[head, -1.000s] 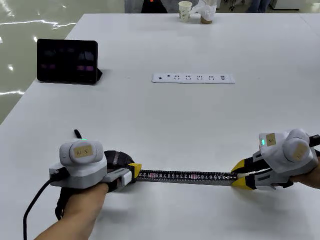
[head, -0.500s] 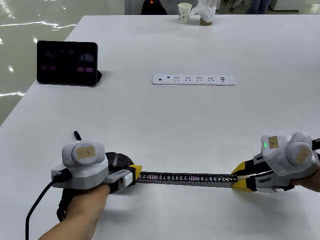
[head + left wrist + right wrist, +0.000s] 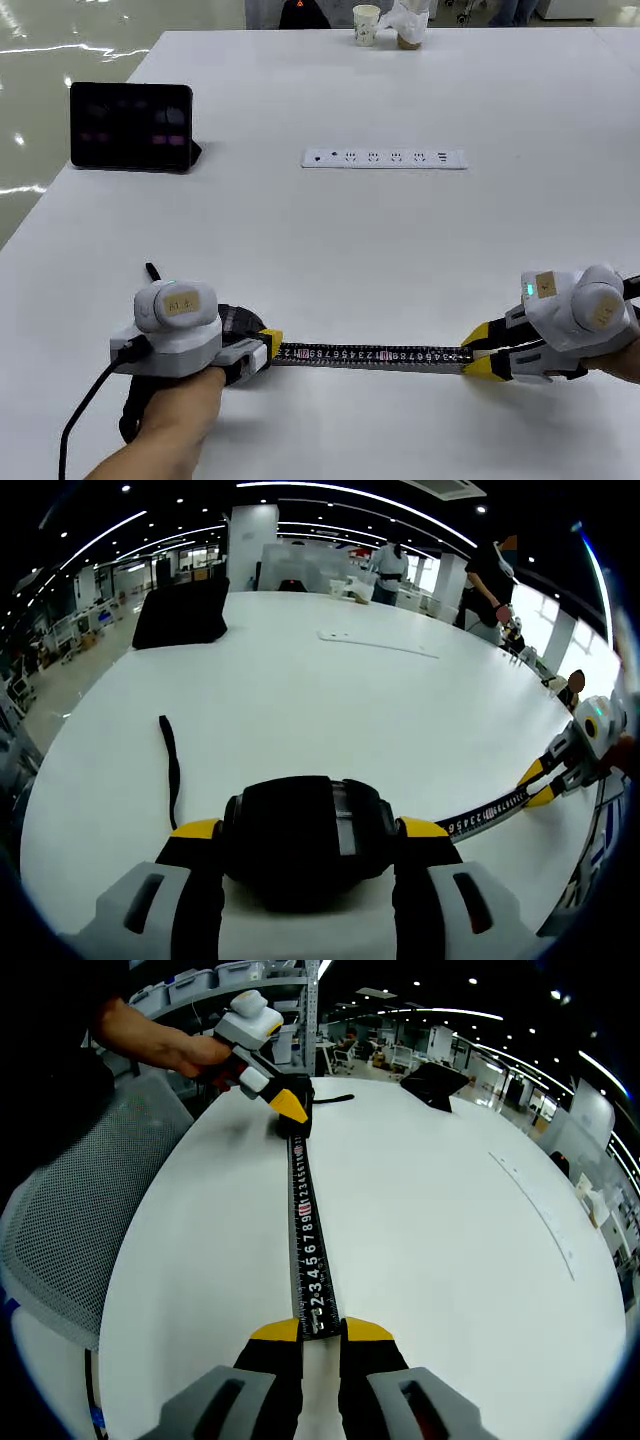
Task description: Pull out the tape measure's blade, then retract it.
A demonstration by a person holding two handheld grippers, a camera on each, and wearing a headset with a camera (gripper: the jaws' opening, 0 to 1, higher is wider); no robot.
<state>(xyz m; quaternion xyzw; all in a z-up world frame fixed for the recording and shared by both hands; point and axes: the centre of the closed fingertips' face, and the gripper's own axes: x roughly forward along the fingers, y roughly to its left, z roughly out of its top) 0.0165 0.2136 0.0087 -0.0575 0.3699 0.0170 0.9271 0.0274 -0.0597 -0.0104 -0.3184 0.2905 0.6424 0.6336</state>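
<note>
The black tape measure case [image 3: 305,835] sits between the yellow-tipped jaws of my left gripper [image 3: 262,345], which is shut on it at the table's near left. Its dark blade [image 3: 370,354] with white numerals runs flat across the table to the right. My right gripper [image 3: 478,350] is shut on the blade's end, and the blade [image 3: 308,1250] stretches away from the right gripper [image 3: 320,1332] toward the case [image 3: 300,1118]. A black wrist strap [image 3: 171,767] trails from the case on the table.
A white power strip [image 3: 384,158] lies mid-table. A dark tablet [image 3: 131,125] stands at the far left. A paper cup [image 3: 367,23] and crumpled plastic bag [image 3: 408,22] sit at the far edge. A black cable [image 3: 85,415] hangs from the left gripper.
The left gripper and case have shifted slightly right, toward the right gripper, so the exposed blade is a little shorter. The right gripper has stayed put.
</note>
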